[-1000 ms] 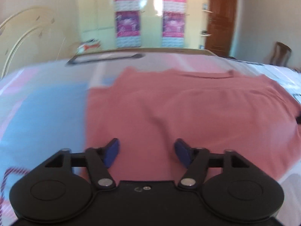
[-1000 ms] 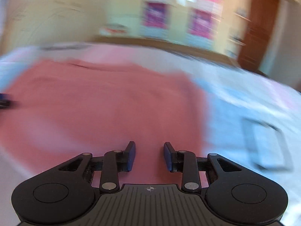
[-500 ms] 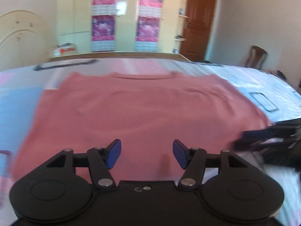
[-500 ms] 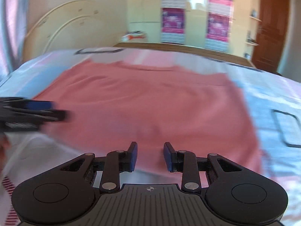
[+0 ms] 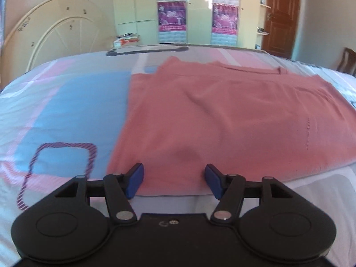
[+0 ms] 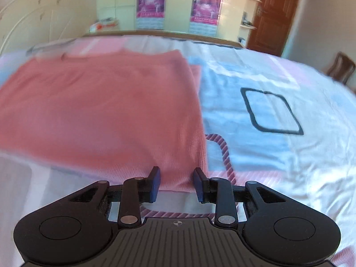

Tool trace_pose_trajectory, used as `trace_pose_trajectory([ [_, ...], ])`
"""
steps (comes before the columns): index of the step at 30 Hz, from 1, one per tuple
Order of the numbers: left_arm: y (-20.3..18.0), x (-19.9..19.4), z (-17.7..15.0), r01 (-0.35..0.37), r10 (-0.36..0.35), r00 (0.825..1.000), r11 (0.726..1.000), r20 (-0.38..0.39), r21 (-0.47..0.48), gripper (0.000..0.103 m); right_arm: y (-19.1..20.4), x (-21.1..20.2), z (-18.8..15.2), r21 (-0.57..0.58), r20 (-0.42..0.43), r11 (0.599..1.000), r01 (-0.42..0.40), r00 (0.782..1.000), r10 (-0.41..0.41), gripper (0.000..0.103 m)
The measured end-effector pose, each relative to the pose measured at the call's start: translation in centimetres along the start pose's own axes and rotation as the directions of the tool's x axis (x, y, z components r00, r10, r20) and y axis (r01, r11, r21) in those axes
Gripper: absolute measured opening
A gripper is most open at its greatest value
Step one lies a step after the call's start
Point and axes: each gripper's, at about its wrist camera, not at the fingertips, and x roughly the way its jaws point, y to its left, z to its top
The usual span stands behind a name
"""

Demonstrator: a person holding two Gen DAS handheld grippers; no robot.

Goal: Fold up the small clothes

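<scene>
A salmon-pink, fine-ribbed knit garment (image 5: pixel 233 120) lies spread flat on a bed, its surface soft and lightly rumpled, with shallow creases across the middle and a straight near hem. Under it is a smooth cotton bedsheet (image 5: pixel 66 115) printed in pale blue, pink and white blocks, with rounded-square outlines drawn as twisted purple cord and as a solid dark line. Behind the bed stand a cream arched headboard (image 5: pixel 55 33), pale cupboard doors carrying magenta posters (image 5: pixel 171 15), and a brown panelled wooden door (image 5: pixel 282 15). The left gripper (image 5: pixel 174 183), matte black plastic with blue rubber pads, hovers over the near hem close to the garment's left corner; its jaws have just been closing, yet they stand about half open, with cloth seen between them but not pinched. The right gripper (image 6: pixel 175 184), of the same build, sits at the garment's near right corner, its jaws narrower, roughly a third apart; the hem shows in the gap, and neither pad presses on it.
</scene>
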Motion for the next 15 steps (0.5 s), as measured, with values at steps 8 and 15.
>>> trace_pose_trajectory([
  [8,-0.2,-0.8,0.1,-0.024,0.024,1.0,1.0,-0.005,-0.007,0.056,2.0,0.8,-0.3,-0.01,0.004,1.0,0.011,1.0,-0.011,0.032],
  [15,-0.2,-0.4,-0.5,-0.021,0.021,1.0,1.0,-0.007,0.013,0.062,2.7,0.1,-0.2,-0.05,0.054,0.999,0.003,0.999,0.0,0.032],
])
